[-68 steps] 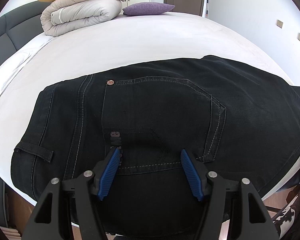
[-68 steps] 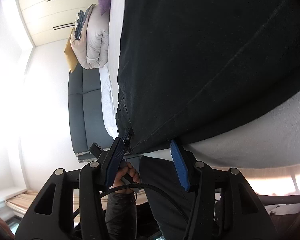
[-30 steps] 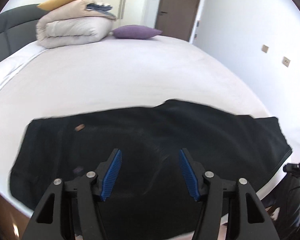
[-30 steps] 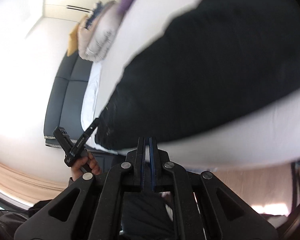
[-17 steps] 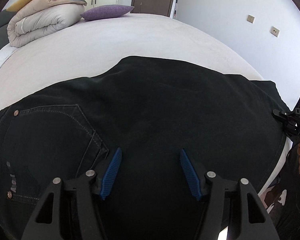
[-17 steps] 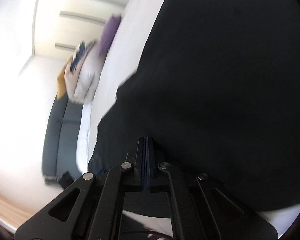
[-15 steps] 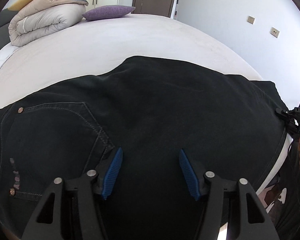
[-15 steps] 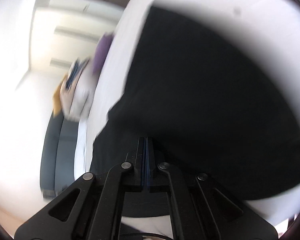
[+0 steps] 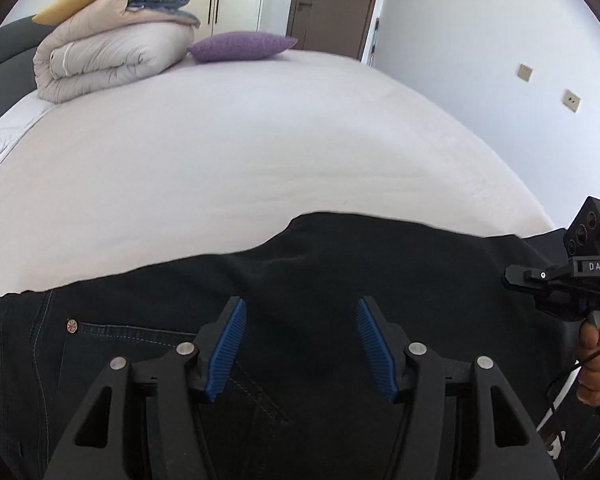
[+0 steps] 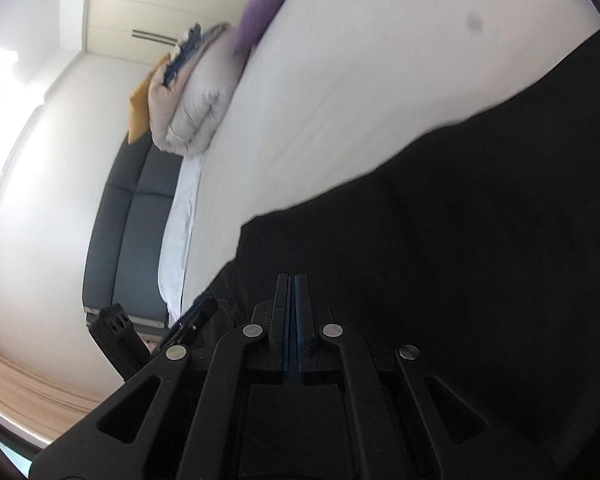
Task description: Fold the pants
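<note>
Left claw (image 9: 298,312) agape, black denim pants (image 9: 380,272), smooth bed (image 9: 240,140)

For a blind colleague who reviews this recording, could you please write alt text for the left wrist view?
Black jeans lie flat across the near edge of a white bed, and the left gripper is above them, its blue-padded fingers apart and holding nothing. At the far end are a rolled duvet and a purple pillow; the right gripper enters from the right.

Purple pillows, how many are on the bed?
1. The purple pillow lies at the far end of the bed, beside the rolled duvet. More could hide behind that duvet.
</note>
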Motion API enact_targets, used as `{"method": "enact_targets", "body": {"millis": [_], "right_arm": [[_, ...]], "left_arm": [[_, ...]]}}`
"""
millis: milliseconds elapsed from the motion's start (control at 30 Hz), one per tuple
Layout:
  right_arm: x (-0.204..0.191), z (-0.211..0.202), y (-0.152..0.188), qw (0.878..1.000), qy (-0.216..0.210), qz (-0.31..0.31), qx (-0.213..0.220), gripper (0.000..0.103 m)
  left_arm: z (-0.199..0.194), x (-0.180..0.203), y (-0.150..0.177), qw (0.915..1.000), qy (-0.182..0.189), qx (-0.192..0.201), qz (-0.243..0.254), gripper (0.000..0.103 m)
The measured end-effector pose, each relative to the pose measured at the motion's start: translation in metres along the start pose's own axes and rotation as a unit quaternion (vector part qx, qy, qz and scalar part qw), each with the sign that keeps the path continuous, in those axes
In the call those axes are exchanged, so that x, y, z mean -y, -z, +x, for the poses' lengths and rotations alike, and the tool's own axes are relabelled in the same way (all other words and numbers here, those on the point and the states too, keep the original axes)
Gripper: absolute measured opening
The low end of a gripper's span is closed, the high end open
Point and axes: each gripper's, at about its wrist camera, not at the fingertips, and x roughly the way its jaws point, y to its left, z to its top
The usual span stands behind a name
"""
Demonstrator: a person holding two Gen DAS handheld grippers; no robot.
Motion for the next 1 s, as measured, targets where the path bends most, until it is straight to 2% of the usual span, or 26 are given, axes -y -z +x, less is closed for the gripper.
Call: {"method": "enact_targets", "body": {"millis": [33, 67, 100, 133, 167, 233, 333, 400, 533, 600, 667, 700, 733, 767, 800, 833, 867, 1000], "right_arm": [[0.009, 0.017, -0.004, 1.0, 0.013, 0.019, -0.01, 0.0], [0.02, 0.022, 0.008, 0.999, 0.017, 0.035, -0.009, 0.0], [0.029, 0.016, 0.006, 0.999, -0.009, 0.049, 0.003, 0.0], [0.032, 0.011, 0.005, 0.999, -0.005, 0.046, 0.019, 0.0], [0.035, -0.005, 0.001, 0.998, 0.015, 0.038, 0.043, 0.0], [0.062, -0.038, -0.011, 0.993, 0.021, 0.068, 0.091, 0.0], [0.102, -0.105, -0.023, 0.976, 0.028, 0.126, 0.177, 0.0], [0.109, -0.143, -0.028, 0.966, 0.064, 0.118, 0.22, 0.0], [0.103, -0.181, -0.025, 0.956, 0.096, 0.113, 0.254, 0.0], [0.095, -0.19, -0.019, 0.953, 0.082, 0.122, 0.266, 0.0], [0.075, -0.183, -0.007, 0.959, 0.068, 0.105, 0.255, 0.0], [0.057, -0.166, -0.007, 0.966, 0.061, 0.085, 0.236, 0.0], [0.039, -0.149, -0.004, 0.973, 0.05, 0.068, 0.217, 0.0], [0.018, -0.126, -0.003, 0.981, 0.032, 0.047, 0.187, 0.0], [-0.005, -0.109, 0.001, 0.987, 0.02, 0.03, 0.159, 0.0], [-0.028, -0.077, 0.002, 0.992, 0.007, 0.008, 0.123, 0.0], [-0.05, -0.044, 0.004, 0.996, -0.005, -0.013, 0.088, 0.0], [-0.125, 0.092, 0.017, 0.998, -0.031, -0.057, -0.014, 0.0]], "left_arm": [[0.012, -0.01, 0.004, 0.9996, -0.014, -0.021, -0.008, 0.055], [0.02, -0.02, 0.009, 0.9992, -0.016, -0.031, -0.019, 0.045], [0.021, -0.031, 0.016, 0.9992, -0.003, -0.023, -0.032, 0.04], [0.016, -0.043, 0.022, 0.9985, 0.017, -0.009, -0.052, 0.034], [0.013, -0.052, 0.025, 0.9971, 0.033, -0.004, -0.069, 0.029], [0.008, -0.071, 0.028, 0.993, 0.064, 0.004, -0.099, 0.021], [0.005, -0.097, 0.031, 0.9871, 0.098, 0.007, -0.127, 0.009], [0.001, -0.113, 0.033, 0.9868, 0.097, 0.01, -0.13, 0.005], [-0.012, -0.15, 0.037, 0.9893, 0.066, 0.017, -0.129, 0.004], [-0.02, -0.171, 0.043, 0.9868, 0.063, 0.027, -0.147, 0.005], [-0.028, -0.188, 0.043, 0.9847, 0.029, 0.034, -0.168, 0.004], [-0.033, -0.191, 0.039, 0.9847, 0.004, 0.035, -0.171, 0.004], [-0.04, -0.188, 0.032, 0.9847, -0.009, 0.042, -0.169, 0.012], [-0.048, -0.181, 0.029, 0.9848, -0.014, 0.053, -0.165, 0.035], [-0.055, -0.171, 0.023, 0.9849, -0.014, 0.071, -0.158, 0.049], [-0.06, -0.158, 0.016, 0.9853, -0.011, 0.087, -0.147, 0.071], [-0.061, -0.145, 0.009, 0.986, -0.009, 0.096, -0.136, 0.081], [-0.037, -0.104, -0.003, 0.9899, 0.014, 0.082, -0.115, 0.081]]}}
